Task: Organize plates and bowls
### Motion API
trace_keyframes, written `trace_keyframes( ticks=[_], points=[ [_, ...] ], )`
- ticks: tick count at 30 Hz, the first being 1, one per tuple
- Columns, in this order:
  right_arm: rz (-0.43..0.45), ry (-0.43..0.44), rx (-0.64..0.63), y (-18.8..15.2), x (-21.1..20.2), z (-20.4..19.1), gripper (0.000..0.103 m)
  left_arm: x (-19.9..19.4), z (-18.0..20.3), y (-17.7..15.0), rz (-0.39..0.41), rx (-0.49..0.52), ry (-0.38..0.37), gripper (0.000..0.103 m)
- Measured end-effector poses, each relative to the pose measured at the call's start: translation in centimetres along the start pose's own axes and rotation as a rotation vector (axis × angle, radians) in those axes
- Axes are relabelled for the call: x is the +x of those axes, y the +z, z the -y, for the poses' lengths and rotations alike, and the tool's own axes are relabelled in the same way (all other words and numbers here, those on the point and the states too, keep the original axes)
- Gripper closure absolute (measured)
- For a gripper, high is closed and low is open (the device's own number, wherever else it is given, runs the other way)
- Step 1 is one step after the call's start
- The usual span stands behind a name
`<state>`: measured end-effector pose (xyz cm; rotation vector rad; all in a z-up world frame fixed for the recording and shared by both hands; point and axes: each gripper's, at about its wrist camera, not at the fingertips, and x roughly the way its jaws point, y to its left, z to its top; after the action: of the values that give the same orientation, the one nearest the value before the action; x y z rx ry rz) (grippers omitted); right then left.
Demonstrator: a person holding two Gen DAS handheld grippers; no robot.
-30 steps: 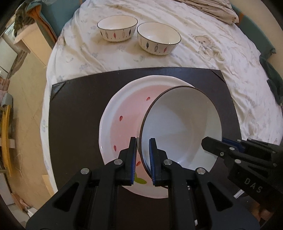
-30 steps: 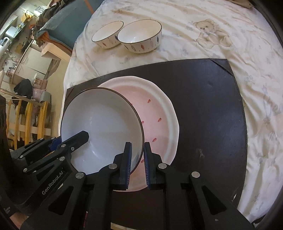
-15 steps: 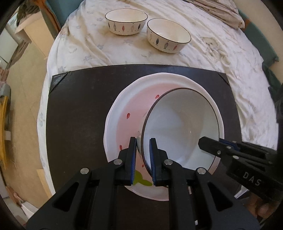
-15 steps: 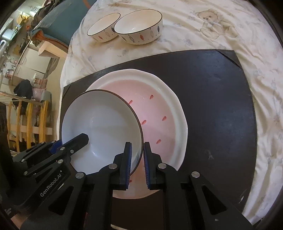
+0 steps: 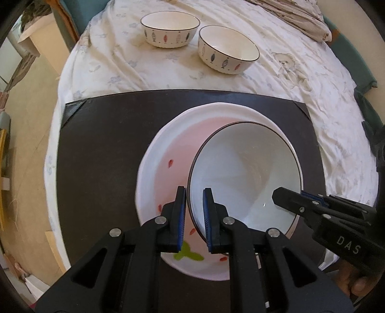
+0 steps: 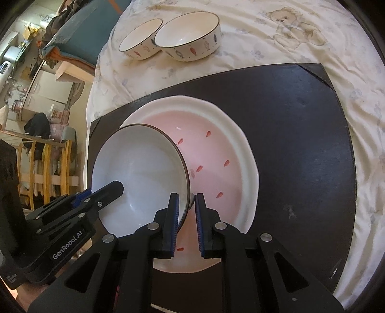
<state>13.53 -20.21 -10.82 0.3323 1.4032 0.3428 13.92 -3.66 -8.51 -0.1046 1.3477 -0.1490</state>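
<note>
A round table under a creased cream cloth (image 5: pixel 300 79) printed with a teddy bear held a dark, smooth mat (image 5: pixel 101 149) with clipped corners, and on that mat lay a wide pink plate (image 5: pixel 166 154) with a white scalloped rim, red seed marks and a green leaf. Above the plate a large white bowl (image 5: pixel 243 168), glossy and edged with a thin dark line, hung tilted between the two tools. The left gripper (image 5: pixel 194 192) was clamped on the bowl's near-left rim, one blue pad inside the wall and one outside. The right gripper (image 6: pixel 187 198) pinched the opposite rim in the same way, and in the left wrist view it reached in from the lower right. Two small bowls (image 5: pixel 170 29) (image 5: pixel 228 49) with painted fish on their sides stood side by side on the cloth beyond the mat, well apart from the plate and nothing lying between. A folded blanket (image 5: pixel 298 16) sat at the table's far edge, and wooden chairs (image 6: pixel 48 168) stood off to the side. Compared with a second before, the plate and the small bowls lay further right and lower in the left wrist view, while both grips on the bowl stayed as they were.
</note>
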Motion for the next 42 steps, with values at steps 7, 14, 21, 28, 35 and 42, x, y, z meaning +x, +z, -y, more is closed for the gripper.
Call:
trace_keyframes(
  ticks=[7, 14, 21, 28, 35, 42],
  points=[
    [0.024, -0.006, 0.02, 0.2, -0.4, 0.6, 0.087, 0.2, 0.3, 0.2, -0.004, -0.002, 0.007, 0.092],
    [0.03, -0.003, -0.007, 0.0, -0.3, 0.0, 0.084, 0.4, 0.4, -0.2, -0.005, 0.019, 0.053, 0.092],
    [0.04, 0.0, -0.031, -0.1, -0.2, -0.3, 0.084, -0.8, -0.1, 0.1, 0.042, 0.027, 0.086, 0.091],
    [0.047, 0.008, -0.022, -0.2, -0.3, 0.1, 0.084, -1.2, -0.5, -0.2, 0.056, 0.014, 0.091, 0.082],
    [0.074, 0.01, -0.025, -0.3, -1.1, -0.2, 0.084, -2.6, -0.6, -0.2, 0.106, 0.004, 0.086, 0.066],
    [0.114, 0.023, -0.012, -0.3, -2.4, -0.3, 0.084, -4.2, -0.9, -0.2, 0.168, -0.001, 0.097, 0.065]
  ],
)
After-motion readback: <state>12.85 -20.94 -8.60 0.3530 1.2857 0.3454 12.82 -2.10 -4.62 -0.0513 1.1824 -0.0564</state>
